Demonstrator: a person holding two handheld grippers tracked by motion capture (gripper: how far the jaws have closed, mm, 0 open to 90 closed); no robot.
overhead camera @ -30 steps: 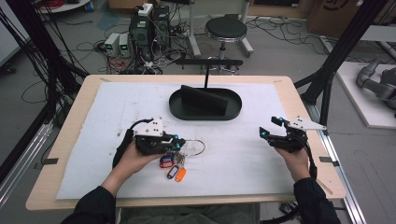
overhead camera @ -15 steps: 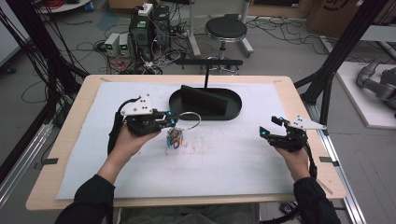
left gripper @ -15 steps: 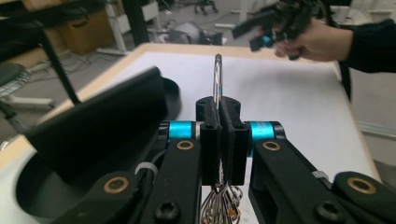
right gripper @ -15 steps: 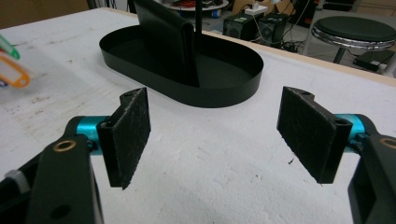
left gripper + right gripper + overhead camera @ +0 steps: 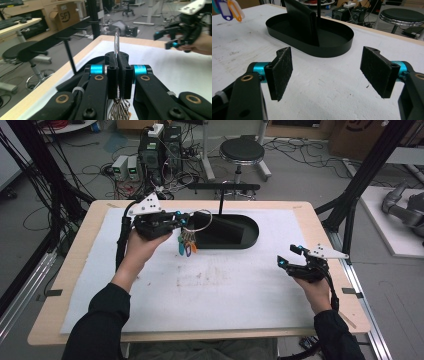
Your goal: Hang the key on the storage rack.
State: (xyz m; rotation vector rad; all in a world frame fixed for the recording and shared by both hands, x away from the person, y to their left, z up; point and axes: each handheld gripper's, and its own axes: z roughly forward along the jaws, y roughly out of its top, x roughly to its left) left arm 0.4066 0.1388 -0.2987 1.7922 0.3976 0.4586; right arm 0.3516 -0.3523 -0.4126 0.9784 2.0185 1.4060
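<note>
Left claw is clamped tight on the wire ring of a key bunch, lifted off the desk; the ring sticks out ahead of the pads toward the stand, and the keys and plastic tags hang straight down below the jaws, over the white mat just short of the tray's near-left rim. What matters for the next move: the black oval tray and its upright post with a crossbar of short pegs sit just ahead-right of the left claw, crossbar long axis running left-right across the desk, above ring height. Looks like a hang-on-peg job, so the ring's opening needs to face a peg tip. Right claw is well apart at the right edge, jaws wide, nothing in them; left is far nearer. Ring is thin shiny steel loop, tags glossy teal/blue/orange, tray matte black sheet, pads coarse black foam.
</note>
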